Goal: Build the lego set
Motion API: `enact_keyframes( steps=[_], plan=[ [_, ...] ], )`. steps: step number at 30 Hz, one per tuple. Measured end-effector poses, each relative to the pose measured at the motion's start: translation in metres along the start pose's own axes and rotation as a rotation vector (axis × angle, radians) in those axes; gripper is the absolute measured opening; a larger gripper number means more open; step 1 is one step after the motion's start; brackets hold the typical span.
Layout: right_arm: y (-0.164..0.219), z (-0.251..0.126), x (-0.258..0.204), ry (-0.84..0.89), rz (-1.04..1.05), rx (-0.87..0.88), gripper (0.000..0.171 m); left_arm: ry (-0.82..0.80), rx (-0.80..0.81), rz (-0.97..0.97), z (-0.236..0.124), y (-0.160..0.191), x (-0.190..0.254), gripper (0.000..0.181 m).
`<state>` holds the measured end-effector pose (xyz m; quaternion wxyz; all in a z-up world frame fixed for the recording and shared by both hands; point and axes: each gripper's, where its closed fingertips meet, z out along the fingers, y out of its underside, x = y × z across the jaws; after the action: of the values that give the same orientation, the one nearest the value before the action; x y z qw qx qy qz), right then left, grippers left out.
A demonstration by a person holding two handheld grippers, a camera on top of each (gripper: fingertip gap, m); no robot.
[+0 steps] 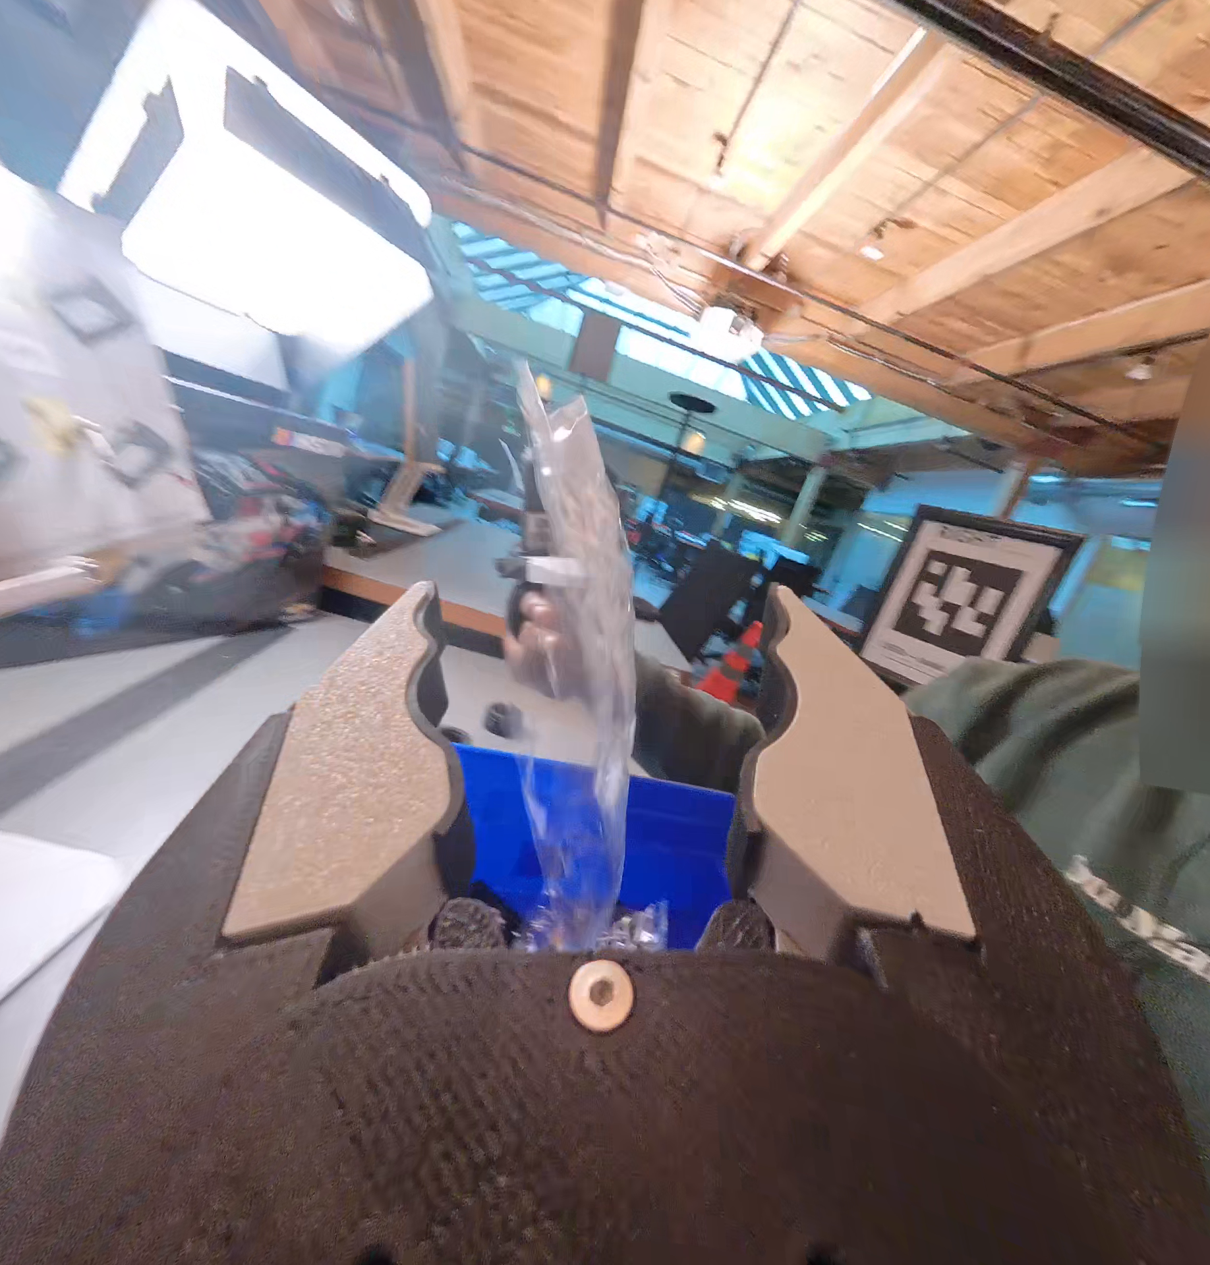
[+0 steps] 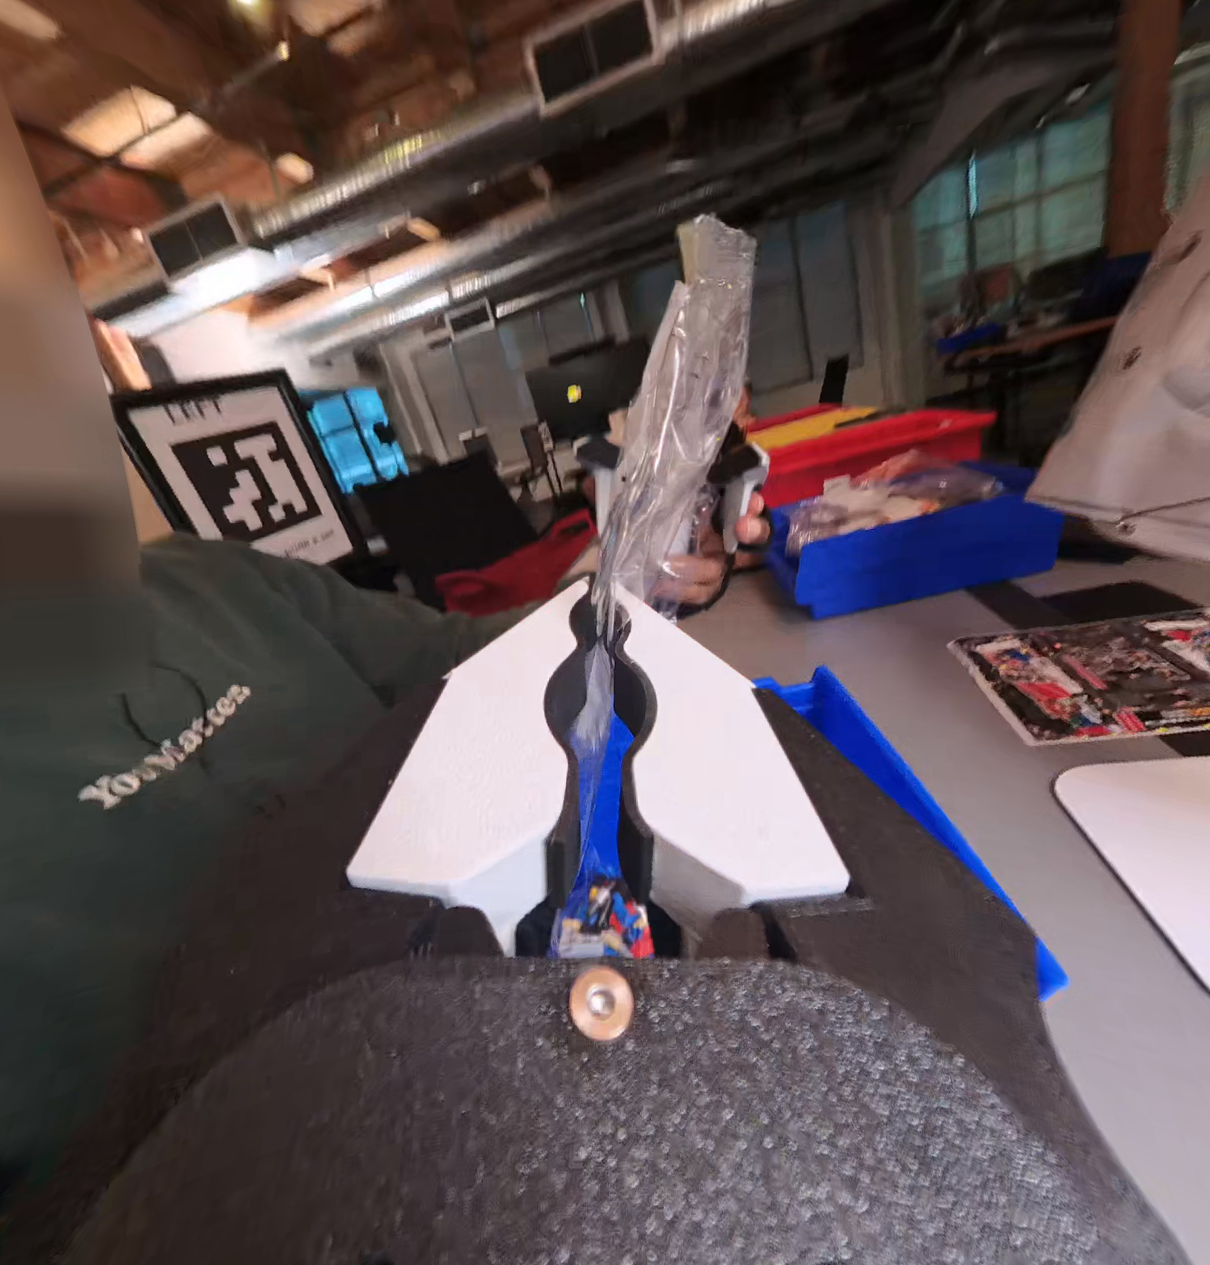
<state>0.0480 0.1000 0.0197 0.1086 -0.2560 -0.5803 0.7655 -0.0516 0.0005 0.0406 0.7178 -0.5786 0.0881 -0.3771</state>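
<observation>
A clear plastic bag (image 2: 677, 411) of Lego pieces stands upright. My right gripper (image 2: 603, 602) is shut on it: its white fingertips pinch the film, and the coloured pieces (image 2: 602, 917) hang at the bag's bottom near the gripper's base. In the left wrist view the same bag (image 1: 575, 520) rises between the fingers of my left gripper (image 1: 602, 592), which is wide open. Its pads stand well clear of the film on both sides. A blue bin (image 1: 677, 842) lies under the bag and also shows in the right wrist view (image 2: 883, 746).
A picture instruction sheet (image 2: 1095, 671) and a white mat (image 2: 1164, 842) lie on the grey table. A blue bin of bagged parts (image 2: 931, 554) and a red bin (image 2: 883, 438) stand behind. A person in a green top (image 2: 143, 684) is close by. Framed marker boards (image 1: 958, 602) stand behind. Tip to tip, the grippers are about 15 cm apart.
</observation>
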Motion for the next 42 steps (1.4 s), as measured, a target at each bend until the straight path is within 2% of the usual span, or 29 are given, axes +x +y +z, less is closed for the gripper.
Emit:
enact_keyframes(
  steps=[1, 2, 4, 6, 8, 11, 17, 21, 25, 26, 27, 28, 32, 39, 42],
  plan=[
    [0.01, 0.007, 0.002, 0.008, -0.014, -0.049, 0.0, 0.041, -0.028, -0.027, 0.007, 0.007, 0.006, 0.084],
    [0.016, 0.013, 0.006, 0.027, -0.023, -0.078, 0.0, 0.09, -0.072, -0.057, 0.013, 0.015, 0.015, 0.067],
    [0.02, 0.016, 0.005, 0.01, -0.013, -0.095, 0.0, 0.075, -0.184, -0.056, 0.019, 0.033, 0.013, 0.0],
    [0.02, 0.002, 0.009, 0.05, -0.069, -0.104, 0.0, -0.067, -0.234, 0.009, 0.01, 0.036, -0.009, 0.0],
    [0.037, -0.012, 0.027, 0.144, -0.102, -0.188, 0.0, -0.172, -0.347, 0.033, 0.004, 0.051, -0.027, 0.0],
    [0.04, -0.022, 0.04, 0.199, -0.061, -0.192, 0.0, -0.256, -0.389, 0.051, 0.006, 0.061, -0.042, 0.0],
    [0.041, -0.034, 0.044, 0.19, 0.008, -0.164, 0.0, -0.326, -0.419, 0.1, 0.001, 0.06, -0.049, 0.0],
    [0.034, -0.029, 0.046, 0.222, -0.04, -0.159, 0.0, -0.286, -0.345, 0.027, -0.002, 0.052, -0.05, 0.0],
    [0.037, -0.03, 0.053, 0.261, -0.014, -0.16, 0.03, -0.273, -0.315, -0.011, -0.005, 0.05, -0.051, 0.0],
    [0.042, -0.026, 0.055, 0.272, -0.021, -0.191, 0.033, -0.268, -0.313, -0.019, -0.005, 0.051, -0.051, 0.0],
    [0.046, -0.02, 0.055, 0.27, -0.033, -0.214, 0.025, -0.266, -0.319, -0.023, -0.004, 0.053, -0.051, 0.0],
    [0.047, -0.018, 0.054, 0.267, -0.049, -0.226, 0.0, -0.274, -0.328, -0.022, -0.005, 0.055, -0.053, 0.0],
    [0.048, -0.02, 0.045, 0.217, -0.045, -0.25, 0.0, -0.292, -0.392, 0.003, -0.008, 0.06, -0.053, 0.0],
    [0.044, -0.023, 0.051, 0.214, 0.007, -0.193, 0.0, -0.312, -0.358, -0.023, 0.005, 0.058, -0.056, 0.0],
    [0.039, -0.029, 0.053, 0.223, -0.006, -0.18, 0.0, -0.295, -0.338, -0.057, -0.001, 0.052, -0.058, 0.0]
  ],
)
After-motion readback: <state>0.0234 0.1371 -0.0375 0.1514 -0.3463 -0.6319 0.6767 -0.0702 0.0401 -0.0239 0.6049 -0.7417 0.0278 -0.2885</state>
